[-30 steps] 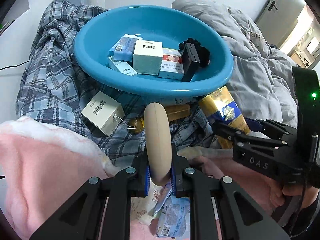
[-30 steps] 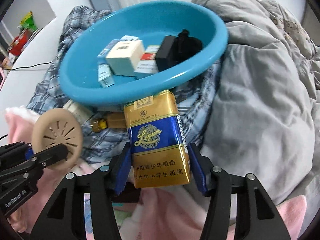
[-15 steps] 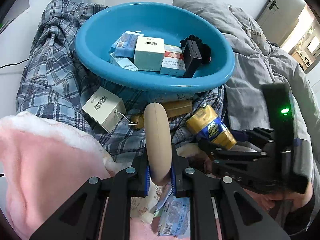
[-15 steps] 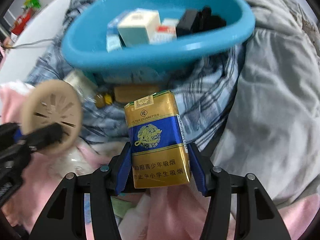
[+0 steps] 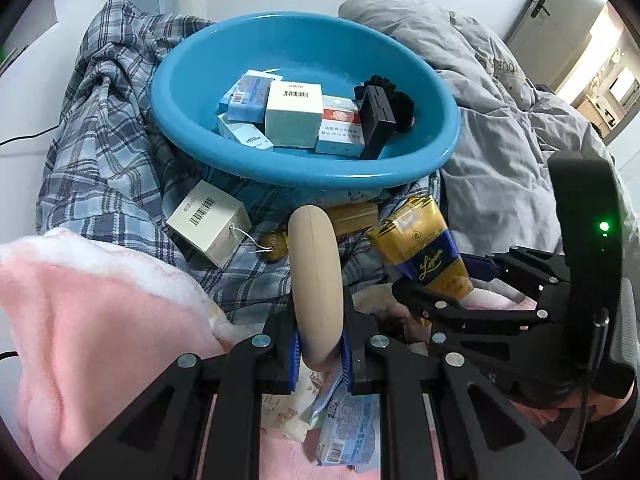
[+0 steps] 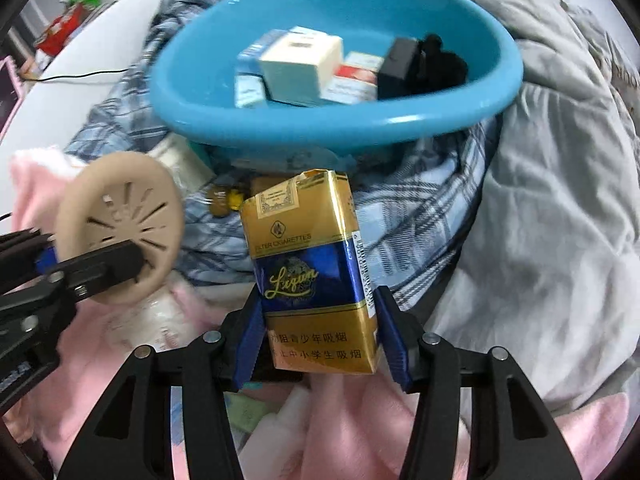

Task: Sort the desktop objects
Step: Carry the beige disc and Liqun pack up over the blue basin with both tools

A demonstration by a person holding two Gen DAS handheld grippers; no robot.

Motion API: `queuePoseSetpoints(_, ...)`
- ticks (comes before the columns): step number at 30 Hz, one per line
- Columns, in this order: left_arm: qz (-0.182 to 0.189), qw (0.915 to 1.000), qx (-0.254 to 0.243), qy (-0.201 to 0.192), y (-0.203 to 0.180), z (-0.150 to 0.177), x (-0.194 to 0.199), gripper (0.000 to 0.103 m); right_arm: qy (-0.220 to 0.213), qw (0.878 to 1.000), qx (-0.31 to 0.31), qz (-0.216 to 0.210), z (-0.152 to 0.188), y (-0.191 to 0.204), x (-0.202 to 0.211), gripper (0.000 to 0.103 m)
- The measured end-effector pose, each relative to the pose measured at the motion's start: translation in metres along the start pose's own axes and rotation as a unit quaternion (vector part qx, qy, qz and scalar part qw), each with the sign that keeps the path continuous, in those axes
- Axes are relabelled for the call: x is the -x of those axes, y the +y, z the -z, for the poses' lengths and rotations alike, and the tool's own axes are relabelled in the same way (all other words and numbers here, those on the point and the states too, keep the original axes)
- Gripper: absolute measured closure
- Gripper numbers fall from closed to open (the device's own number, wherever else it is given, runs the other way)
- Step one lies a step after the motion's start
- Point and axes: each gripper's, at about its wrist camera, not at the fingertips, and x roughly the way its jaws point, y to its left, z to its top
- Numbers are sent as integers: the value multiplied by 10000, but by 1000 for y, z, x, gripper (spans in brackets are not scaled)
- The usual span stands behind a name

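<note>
A blue plastic basin [image 5: 304,176] rests on a plaid shirt and holds several small boxes [image 5: 294,114] and a black item [image 5: 378,120]. My left gripper [image 5: 320,344] is shut on a beige round slotted disc [image 5: 316,272], held on edge just in front of the basin. In the right wrist view the disc [image 6: 120,220] and left gripper [image 6: 92,268] sit at the left. My right gripper [image 6: 318,300] grips a gold and blue cigarette pack [image 6: 308,248] upright below the basin rim [image 6: 360,128]. Its jaws are closing, pads against the pack's sides. The left wrist view shows the pack [image 5: 424,248] tilted, right of the disc.
A white barcode box [image 5: 208,220] with a string tag and a small brown bottle [image 5: 276,246] lie on the plaid shirt [image 5: 108,152]. A grey quilt [image 5: 500,120] rises at the right. A pink blanket [image 5: 100,320] and loose packets [image 5: 348,420] lie under the grippers.
My right gripper has carried the cigarette pack a little to the left, closer to the disc, and has rolled so the pack tilts. The left gripper and disc have stayed put.
</note>
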Motion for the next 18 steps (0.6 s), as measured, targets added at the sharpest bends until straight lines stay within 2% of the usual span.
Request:
queuePoseSetpoints(9,-12,10000,-22,-97,0,4,15,86,-283,9995,29,-117,-2,7,25,52)
queuePoseSetpoints(14,-11,9996,-121,-243,-3,-4,21,86,-473,9988,-111,-44,-16,4,33,52)
queuePoseSetpoints(18,-69,9988,-193,-455,-6,-19,29,86,-659,9975,-217,119,-25,-3,55,52)
